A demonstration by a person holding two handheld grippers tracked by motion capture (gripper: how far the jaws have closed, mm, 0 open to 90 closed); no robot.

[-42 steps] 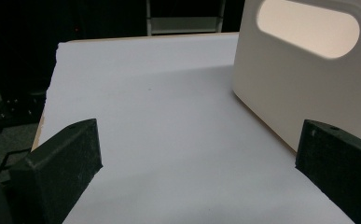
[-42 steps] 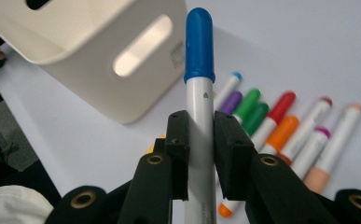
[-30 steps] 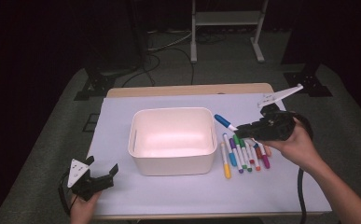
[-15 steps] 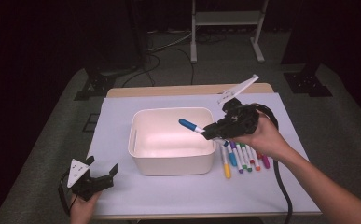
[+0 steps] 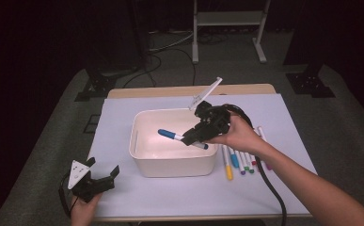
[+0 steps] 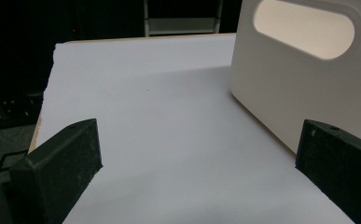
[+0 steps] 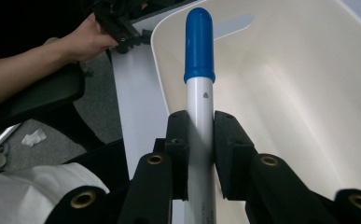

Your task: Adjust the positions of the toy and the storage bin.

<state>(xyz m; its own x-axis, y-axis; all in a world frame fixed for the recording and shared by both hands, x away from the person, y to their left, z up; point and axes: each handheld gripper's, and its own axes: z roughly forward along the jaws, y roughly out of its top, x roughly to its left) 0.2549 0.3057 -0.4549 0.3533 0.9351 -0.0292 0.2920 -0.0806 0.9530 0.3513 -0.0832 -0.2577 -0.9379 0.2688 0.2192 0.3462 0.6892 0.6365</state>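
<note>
My right gripper [image 5: 192, 139] [image 7: 200, 135] is shut on a blue-capped white marker [image 5: 172, 136] [image 7: 199, 84] and holds it level above the inside of the white bin [image 5: 144, 160] [image 7: 318, 84]. The marker's blue cap points toward the bin's left side. Several coloured markers [image 5: 238, 160] lie in a row on the white sheet to the right of the bin. My left gripper [image 5: 105, 177] [image 6: 197, 163] rests open near the table's front left corner, with nothing between its jaws and the bin's handle wall [image 6: 304, 70] ahead on the right.
A white sheet [image 5: 273, 117] [image 6: 159, 102] covers the wooden table. The right gripper's black cable [image 5: 269, 183] trails off the front edge. Dark floor, stand legs [image 5: 226, 19] and cables lie beyond the table's far edge.
My right gripper has carried the blue marker leftward from beside the marker row to over the bin's middle. The left gripper has stayed put.
</note>
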